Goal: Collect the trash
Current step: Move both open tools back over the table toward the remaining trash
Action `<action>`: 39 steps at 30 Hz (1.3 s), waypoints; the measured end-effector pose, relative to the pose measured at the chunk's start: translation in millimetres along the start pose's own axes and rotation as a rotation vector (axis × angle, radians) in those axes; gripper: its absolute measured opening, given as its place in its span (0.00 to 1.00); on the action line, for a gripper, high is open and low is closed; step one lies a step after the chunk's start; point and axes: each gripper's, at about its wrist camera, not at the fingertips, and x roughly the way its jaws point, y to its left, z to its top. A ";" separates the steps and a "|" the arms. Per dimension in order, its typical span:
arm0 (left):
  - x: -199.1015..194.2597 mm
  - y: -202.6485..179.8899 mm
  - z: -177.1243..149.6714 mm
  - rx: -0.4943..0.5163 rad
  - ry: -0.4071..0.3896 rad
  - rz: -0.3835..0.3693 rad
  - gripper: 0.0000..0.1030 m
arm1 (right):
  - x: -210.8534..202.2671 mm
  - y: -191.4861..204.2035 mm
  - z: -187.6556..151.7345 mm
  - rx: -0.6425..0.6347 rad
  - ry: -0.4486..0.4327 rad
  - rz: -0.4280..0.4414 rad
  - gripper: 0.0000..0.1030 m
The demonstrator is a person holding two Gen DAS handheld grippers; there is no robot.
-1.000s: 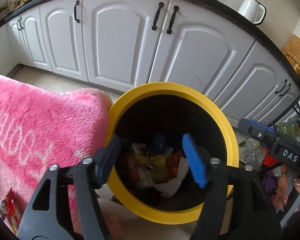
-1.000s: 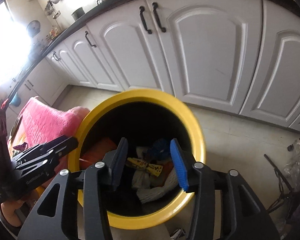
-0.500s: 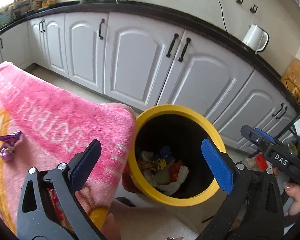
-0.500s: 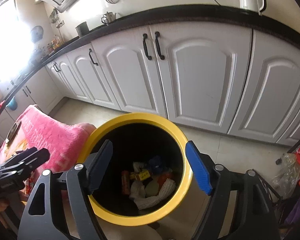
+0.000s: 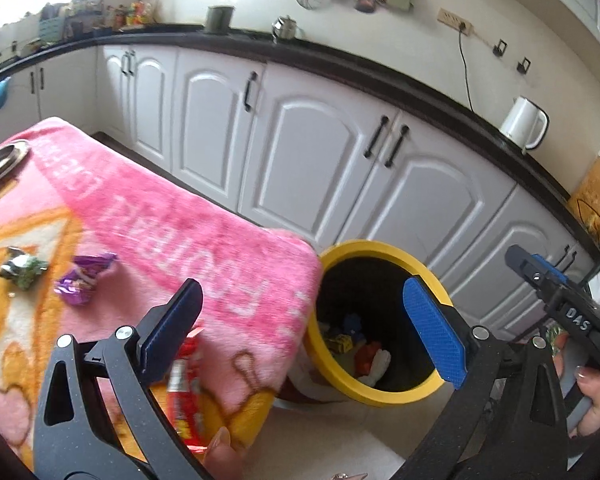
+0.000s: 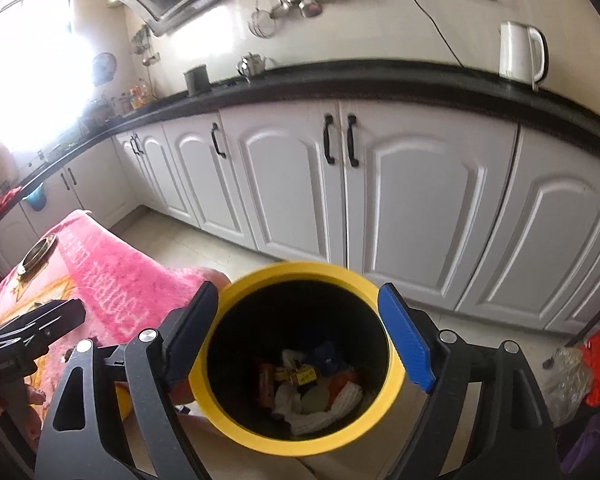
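One yellow bin [image 6: 300,442]; three wrappers on pink blanket [image 5: 228,240]: purple [image 5: 82,278], green [image 5: 22,268], red [image 5: 184,392].

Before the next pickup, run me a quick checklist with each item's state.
1. Left tongs empty and wide open: ok.
2. Right tongs empty, jaws opening: ok.
3. Yellow bin upright, mouth unobstructed: ok.
4. Bin has room for more: ok, trash only at the bottom.
5. Table cleared: not ok; purple wrapper, green wrapper and red packet lie on the pink blanket.
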 end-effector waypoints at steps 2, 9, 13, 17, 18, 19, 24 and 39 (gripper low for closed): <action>-11.4 9.0 1.1 -0.012 -0.029 0.016 0.90 | -7.5 8.5 3.2 -0.016 -0.034 0.008 0.81; -41.4 38.1 4.7 -0.050 -0.099 0.062 0.90 | -28.0 41.4 13.2 -0.041 -0.111 0.058 0.86; -53.8 56.8 5.1 -0.073 -0.119 0.090 0.90 | -35.9 60.4 16.0 -0.050 -0.139 0.100 0.90; -66.2 78.4 3.5 -0.103 -0.139 0.132 0.90 | -36.6 82.8 16.8 -0.077 -0.131 0.144 0.90; -70.1 84.4 2.4 -0.111 -0.146 0.146 0.90 | -36.3 88.7 16.3 -0.085 -0.129 0.153 0.90; -72.7 89.2 1.1 -0.116 -0.150 0.156 0.90 | -35.1 95.4 15.6 -0.095 -0.126 0.164 0.90; -83.6 123.7 -5.0 -0.168 -0.158 0.212 0.90 | -31.6 124.9 7.7 -0.142 -0.098 0.206 0.90; -80.5 215.6 -16.8 -0.311 -0.115 0.337 0.90 | 11.0 212.5 -21.7 -0.261 0.045 0.325 0.90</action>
